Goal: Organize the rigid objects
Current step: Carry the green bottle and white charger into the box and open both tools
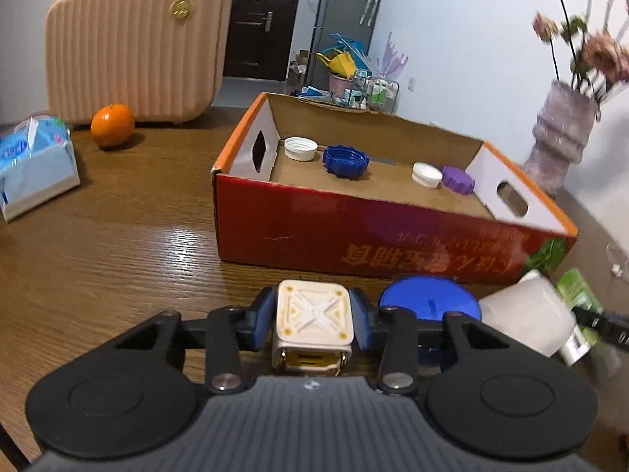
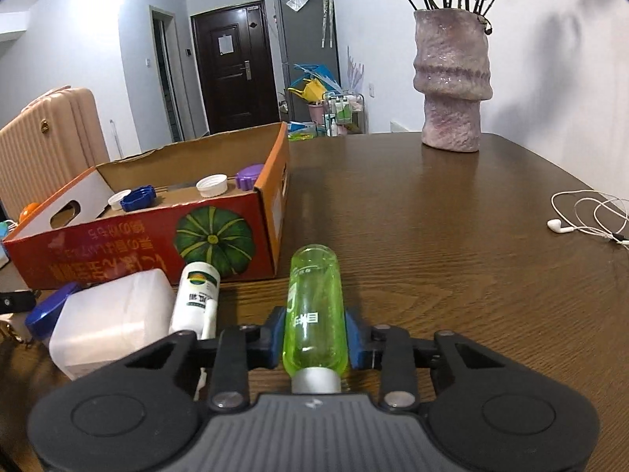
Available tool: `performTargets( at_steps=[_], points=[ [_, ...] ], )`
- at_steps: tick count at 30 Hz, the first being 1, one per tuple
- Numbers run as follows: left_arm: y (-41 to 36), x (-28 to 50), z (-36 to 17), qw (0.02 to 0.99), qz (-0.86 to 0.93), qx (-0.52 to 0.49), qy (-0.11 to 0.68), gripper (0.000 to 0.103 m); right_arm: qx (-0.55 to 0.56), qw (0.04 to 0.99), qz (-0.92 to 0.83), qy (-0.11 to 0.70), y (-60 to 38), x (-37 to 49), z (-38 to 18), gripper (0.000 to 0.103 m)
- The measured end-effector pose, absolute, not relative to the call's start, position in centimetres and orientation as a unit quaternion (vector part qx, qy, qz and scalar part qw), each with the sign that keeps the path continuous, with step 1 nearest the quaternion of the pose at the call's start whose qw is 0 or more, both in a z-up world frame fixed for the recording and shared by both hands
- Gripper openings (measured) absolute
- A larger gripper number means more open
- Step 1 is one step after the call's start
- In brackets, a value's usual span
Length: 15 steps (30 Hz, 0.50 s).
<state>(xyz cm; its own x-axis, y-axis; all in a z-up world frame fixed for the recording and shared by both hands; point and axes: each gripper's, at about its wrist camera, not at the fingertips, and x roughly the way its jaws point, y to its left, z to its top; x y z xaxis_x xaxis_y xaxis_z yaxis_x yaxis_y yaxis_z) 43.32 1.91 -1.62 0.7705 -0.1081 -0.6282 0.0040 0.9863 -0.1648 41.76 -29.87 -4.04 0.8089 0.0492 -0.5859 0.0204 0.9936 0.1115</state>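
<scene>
Left gripper (image 1: 313, 320) is clamped on a cream square block (image 1: 313, 316), blue pads flush on both side faces, block low over the wooden surface (image 1: 137, 236) just short of the red cardboard box (image 1: 354, 236). Right gripper (image 2: 314, 338) is clamped across the body of a green bottle (image 2: 314, 310) lying along the fingers, silver neck toward the camera, base pointing away.

Box already holds four caps: white cap (image 1: 300, 148), blue cap (image 1: 346, 160), second white cap (image 1: 427, 175), purple cap (image 1: 458, 179), all along the far wall. The near half of the floor looks free.

My read: both grasps look done, next is carry and drop into the box.
- Lift clear of the near wall before moving forward; the rim is tall.
- Keep the bottle level; the grip sits near the neck end, so it may pivot.
- Mind the translucent container (image 2: 114, 314), white bottle (image 2: 198, 299) and blue lid (image 1: 430, 299) crowding between the grippers.
- Release low, away from the caps.
</scene>
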Motion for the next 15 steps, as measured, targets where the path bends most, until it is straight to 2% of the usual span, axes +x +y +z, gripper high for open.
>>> performTargets(
  at_steps=[6, 11, 15],
  points=[
    [-0.1, 43.2, -2.4, 0.936, -0.014, -0.011, 0.352, 0.039, 0.043, 0.95, 0.014, 0.309, -29.4, 41.5, -4.0, 0.03],
    [-0.2, 41.6, -2.0, 0.941, -0.016, -0.006, 0.338, 0.039, 0.061, 0.949, 0.0, 0.308, -29.8, 40.6, -3.9, 0.03],
    [-0.4, 38.0, -1.6, 0.941, -0.02, -0.005, 0.337, 0.039, 0.08, 0.949, 0.004, 0.304, -29.3, 36.2, -3.9, 0.03]
  ],
)
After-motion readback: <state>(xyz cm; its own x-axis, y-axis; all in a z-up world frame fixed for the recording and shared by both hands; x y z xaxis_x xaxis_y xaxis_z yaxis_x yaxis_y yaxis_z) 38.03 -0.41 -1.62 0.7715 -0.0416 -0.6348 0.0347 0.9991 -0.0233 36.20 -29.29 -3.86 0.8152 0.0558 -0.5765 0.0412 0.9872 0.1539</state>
